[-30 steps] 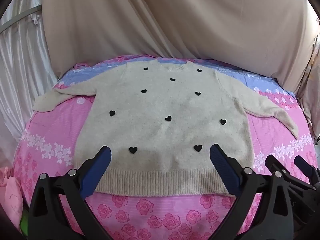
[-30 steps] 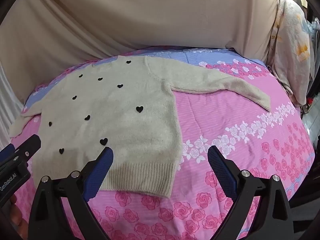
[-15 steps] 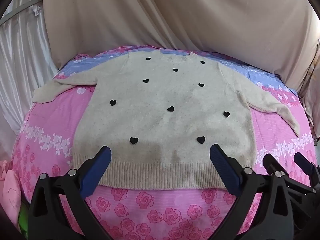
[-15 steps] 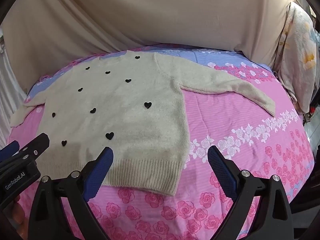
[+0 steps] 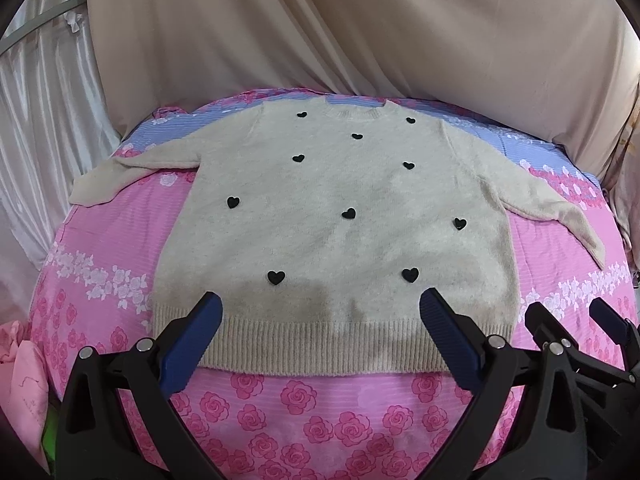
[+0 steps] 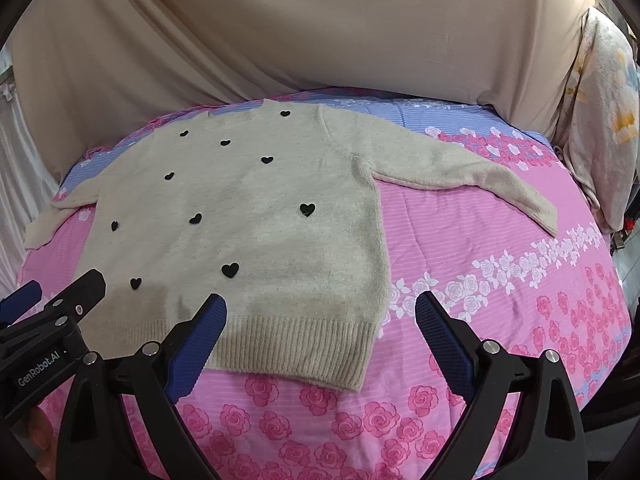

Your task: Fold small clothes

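A small beige sweater (image 5: 332,216) with black hearts lies flat, front up, on the pink floral bed (image 5: 280,408), both sleeves spread out to the sides. Its ribbed hem faces me. It also shows in the right wrist view (image 6: 248,216), with the right sleeve (image 6: 472,176) stretched to the right. My left gripper (image 5: 320,312) is open and empty above the hem's middle. My right gripper (image 6: 320,312) is open and empty above the hem's right corner. Each gripper shows at the edge of the other's view.
Beige drapes (image 5: 360,32) hang behind the bed. A white satin curtain (image 5: 36,120) hangs at the left. A pale floral cloth (image 6: 600,120) hangs at the right. A pink garment (image 5: 20,380) lies at the bed's near left edge.
Both grippers have drawn back and tilted slightly, so the sweater sits lower and more fully in view. Both stay open. The sweater has not moved.
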`<action>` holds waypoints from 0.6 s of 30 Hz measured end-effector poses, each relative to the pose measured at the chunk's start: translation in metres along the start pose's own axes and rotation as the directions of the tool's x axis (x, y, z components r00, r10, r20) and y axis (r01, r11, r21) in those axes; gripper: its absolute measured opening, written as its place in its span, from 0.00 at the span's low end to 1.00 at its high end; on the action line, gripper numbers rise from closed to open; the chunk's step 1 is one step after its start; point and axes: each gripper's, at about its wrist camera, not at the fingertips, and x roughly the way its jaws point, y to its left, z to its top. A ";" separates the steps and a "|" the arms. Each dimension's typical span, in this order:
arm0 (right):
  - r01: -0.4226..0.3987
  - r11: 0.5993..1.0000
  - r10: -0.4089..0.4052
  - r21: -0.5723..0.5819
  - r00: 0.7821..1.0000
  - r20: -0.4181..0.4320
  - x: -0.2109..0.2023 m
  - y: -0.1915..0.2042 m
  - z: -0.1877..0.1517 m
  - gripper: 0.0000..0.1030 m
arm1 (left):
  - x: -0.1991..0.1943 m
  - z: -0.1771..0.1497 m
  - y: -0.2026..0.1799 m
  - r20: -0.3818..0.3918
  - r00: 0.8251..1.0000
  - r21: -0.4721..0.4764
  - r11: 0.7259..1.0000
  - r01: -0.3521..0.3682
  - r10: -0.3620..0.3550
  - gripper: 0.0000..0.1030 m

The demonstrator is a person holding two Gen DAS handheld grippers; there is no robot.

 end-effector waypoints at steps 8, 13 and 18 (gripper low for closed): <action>-0.003 1.000 0.003 -0.003 1.000 0.000 0.000 0.004 0.000 0.91 | -0.001 -0.002 -0.002 -0.006 1.000 0.000 1.000 -0.012 0.012 0.94; -0.002 1.000 0.002 -0.002 1.000 0.002 0.000 0.005 0.000 0.91 | -0.001 0.003 0.002 -0.007 1.000 0.002 1.000 -0.013 0.013 0.94; -0.001 1.000 0.001 -0.001 1.000 0.000 -0.001 0.006 -0.001 0.91 | -0.001 0.002 0.002 -0.008 1.000 0.000 1.000 -0.012 0.013 0.94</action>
